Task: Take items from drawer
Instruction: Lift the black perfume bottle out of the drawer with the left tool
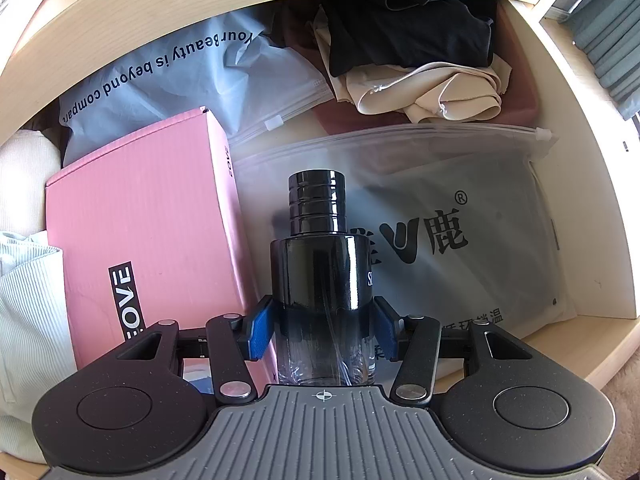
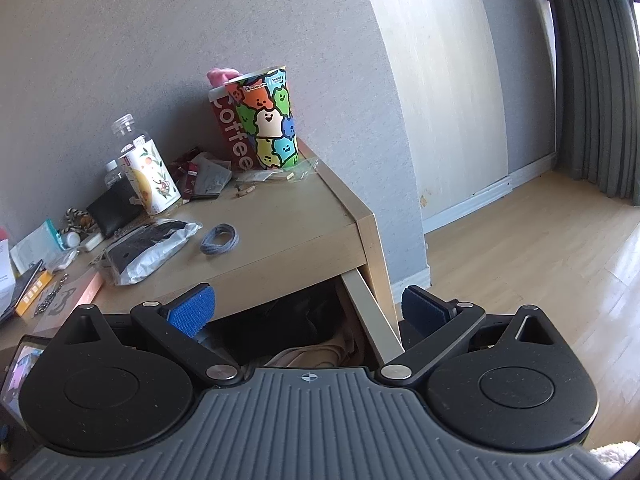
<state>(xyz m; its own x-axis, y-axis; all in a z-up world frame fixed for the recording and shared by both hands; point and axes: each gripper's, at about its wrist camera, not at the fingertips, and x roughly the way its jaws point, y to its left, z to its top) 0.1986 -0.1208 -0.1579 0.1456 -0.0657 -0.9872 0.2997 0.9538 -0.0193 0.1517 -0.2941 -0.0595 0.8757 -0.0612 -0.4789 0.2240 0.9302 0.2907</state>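
Left claw point(image 1: 322, 330) clamped on black bottle point(image 1: 320, 272) over clothes-filled drawer point(image 1: 576, 184); right claw point(image 2: 308, 308) agape

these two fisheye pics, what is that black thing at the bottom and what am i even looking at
The black thing is a hand-held gripper: a person holds one in each hand, and a camera on each looks forward along its two blue-padded fingers.

The left wrist view looks down into an open drawer. The left hand-held gripper is shut on a dark perfume bottle. Beneath lie a pink box, zip bags and folded clothes.

The right wrist view looks across the wooden desk above that drawer. The right hand-held gripper is open and holds nothing. On the desk stand a colourful coffee cup, a clear jar, a coil of cord and small clutter.
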